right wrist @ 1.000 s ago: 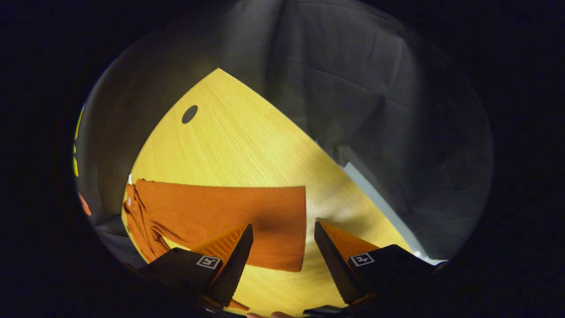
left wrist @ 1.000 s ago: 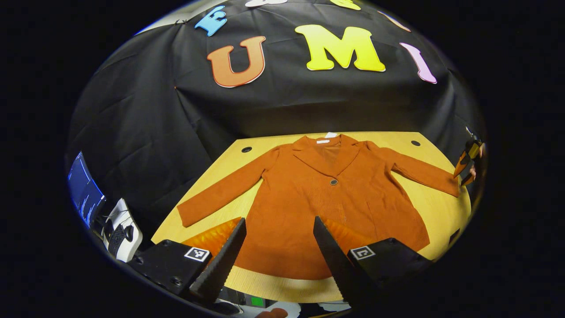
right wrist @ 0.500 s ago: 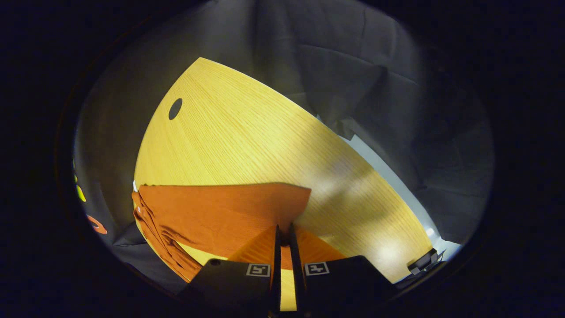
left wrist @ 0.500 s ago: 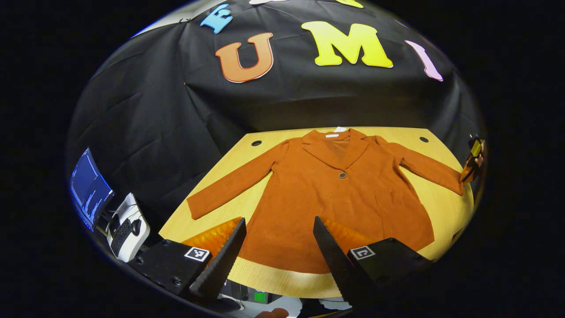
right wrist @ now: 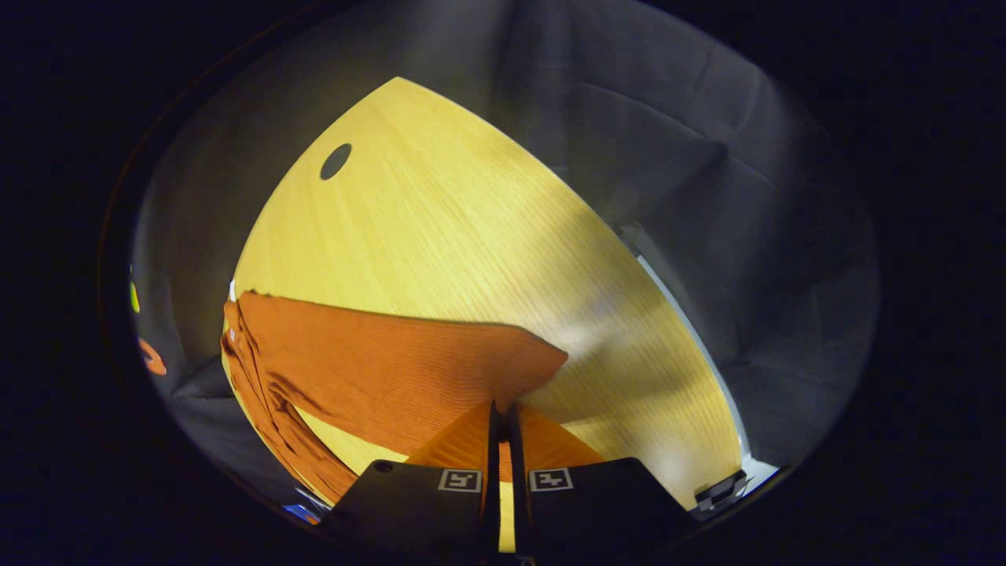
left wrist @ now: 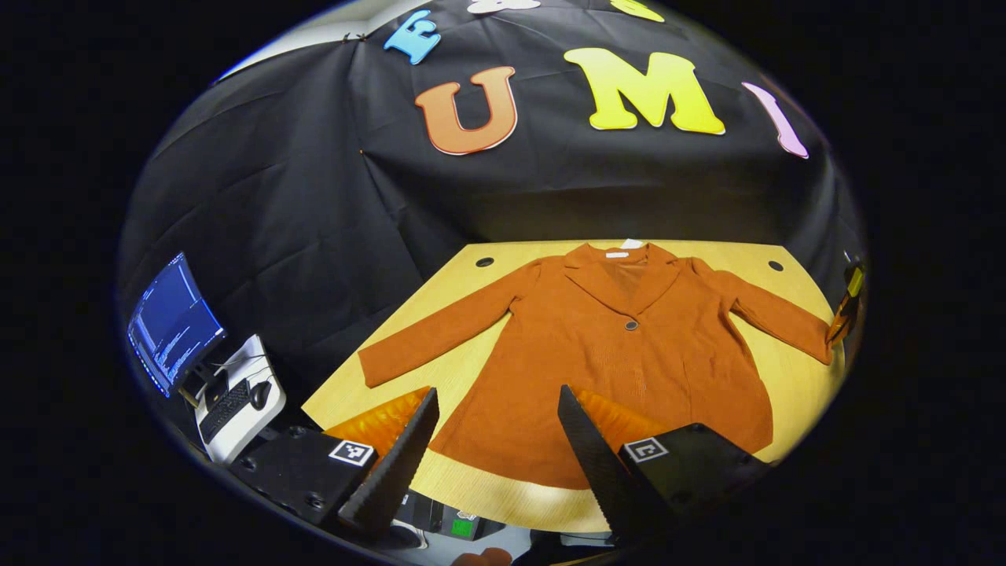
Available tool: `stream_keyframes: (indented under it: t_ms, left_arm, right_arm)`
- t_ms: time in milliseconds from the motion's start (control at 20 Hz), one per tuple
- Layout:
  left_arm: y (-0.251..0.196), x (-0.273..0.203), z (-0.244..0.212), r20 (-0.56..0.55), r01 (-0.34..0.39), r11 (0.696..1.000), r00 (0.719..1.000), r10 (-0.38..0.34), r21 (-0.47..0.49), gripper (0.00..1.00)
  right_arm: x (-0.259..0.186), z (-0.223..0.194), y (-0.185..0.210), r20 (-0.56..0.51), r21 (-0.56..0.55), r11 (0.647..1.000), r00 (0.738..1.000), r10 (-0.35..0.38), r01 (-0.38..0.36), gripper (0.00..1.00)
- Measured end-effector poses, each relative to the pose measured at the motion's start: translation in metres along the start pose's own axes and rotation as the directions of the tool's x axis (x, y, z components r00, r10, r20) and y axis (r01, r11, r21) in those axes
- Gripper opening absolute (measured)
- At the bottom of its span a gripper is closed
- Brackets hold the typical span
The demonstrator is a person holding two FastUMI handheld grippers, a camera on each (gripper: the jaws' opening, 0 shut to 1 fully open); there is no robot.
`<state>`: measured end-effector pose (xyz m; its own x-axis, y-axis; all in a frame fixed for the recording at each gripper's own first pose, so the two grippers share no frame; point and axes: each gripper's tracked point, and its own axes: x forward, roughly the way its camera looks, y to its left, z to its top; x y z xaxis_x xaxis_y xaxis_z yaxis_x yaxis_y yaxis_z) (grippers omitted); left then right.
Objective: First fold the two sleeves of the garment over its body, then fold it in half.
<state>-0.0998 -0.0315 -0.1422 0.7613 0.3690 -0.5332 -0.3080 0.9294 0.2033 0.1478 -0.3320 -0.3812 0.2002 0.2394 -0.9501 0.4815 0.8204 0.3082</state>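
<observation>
Your left hand-held gripper (left wrist: 491,440) hovers with fingers spread apart above the near hem of the rust-orange ribbed jacket (left wrist: 621,354), which lies flat, sleeves outstretched, on the yellow wooden worktop (left wrist: 794,377). Your right hand-held gripper (right wrist: 503,417) has its fingers together, apparently pinching the right sleeve's cuff (right wrist: 471,369), slightly raised.

The yellow wood-grain tabletop (left wrist: 794,377) has a dark round hole near each far corner (left wrist: 484,262), one of them also in the right gripper view (right wrist: 335,160). Black cloth (left wrist: 314,236) hangs behind it. Off the tabletop's left side stand a lit blue monitor (left wrist: 171,322) and a dark keyboard (left wrist: 226,399) with a mouse (left wrist: 256,393) on a white surface (left wrist: 255,373).
</observation>
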Motion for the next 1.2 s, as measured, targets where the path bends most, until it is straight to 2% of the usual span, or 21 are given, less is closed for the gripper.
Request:
stream_keyframes:
  t_ms: [100, 250, 400, 500, 600, 900, 950, 1050, 1200]
  left_arm:
    - [-0.001, 0.003, -0.002, -0.004, 0.014, 1.0, 1.0, -0.014, -0.009, 0.99]
    - [0.0, 0.018, -0.005, -0.008, 0.056, 0.998, 0.998, -0.056, 0.023, 0.99]
    - [0.002, 0.039, -0.005, 0.002, 0.111, 0.993, 0.994, -0.111, 0.051, 0.99]
    - [0.009, 0.051, -0.011, -0.012, 0.136, 0.99, 0.991, -0.136, 0.024, 0.99]
    - [0.019, 0.063, -0.014, -0.032, 0.147, 0.989, 0.989, -0.147, -0.007, 0.99]
    - [0.055, 0.092, -0.011, 0.005, 0.18, 0.983, 0.984, -0.18, 0.027, 0.99]
    - [0.055, 0.095, -0.013, 0.008, 0.199, 0.98, 0.98, -0.199, 0.015, 0.99]
    - [0.058, 0.1, -0.017, 0.006, 0.224, 0.975, 0.975, -0.224, -0.001, 0.99]
    - [0.064, 0.109, -0.019, 0.011, 0.235, 0.972, 0.972, -0.235, -0.007, 0.99]
  right_arm:
    - [-0.001, 0.001, 0.002, -0.001, 0.022, 0.999, 1.0, 0.027, -0.026, 0.07]
    - [-0.011, 0.01, 0.004, 0.052, 0.005, 1.0, 0.999, 0.014, -0.014, 0.07]
    - [-0.05, 0.017, 0.035, 0.109, 0.006, 0.998, 0.992, 0.056, -0.057, 0.07]
    - [-0.07, 0.019, 0.057, 0.144, -0.024, 0.998, 0.988, 0.062, -0.06, 0.1]
    - [-0.087, 0.017, 0.083, 0.168, -0.057, 0.996, 0.983, 0.072, -0.064, 0.07]
    - [-0.134, 0.009, 0.197, 0.213, -0.154, 0.981, 0.965, 0.151, -0.119, 0.05]
    - [-0.137, 0.004, 0.218, 0.213, -0.181, 0.976, 0.964, 0.16, -0.122, 0.07]
    - [-0.14, -0.007, 0.265, 0.203, -0.221, 0.965, 0.961, 0.185, -0.139, 0.05]
    - [-0.135, -0.035, 0.332, 0.179, -0.327, 0.934, 0.962, 0.208, -0.141, 0.07]
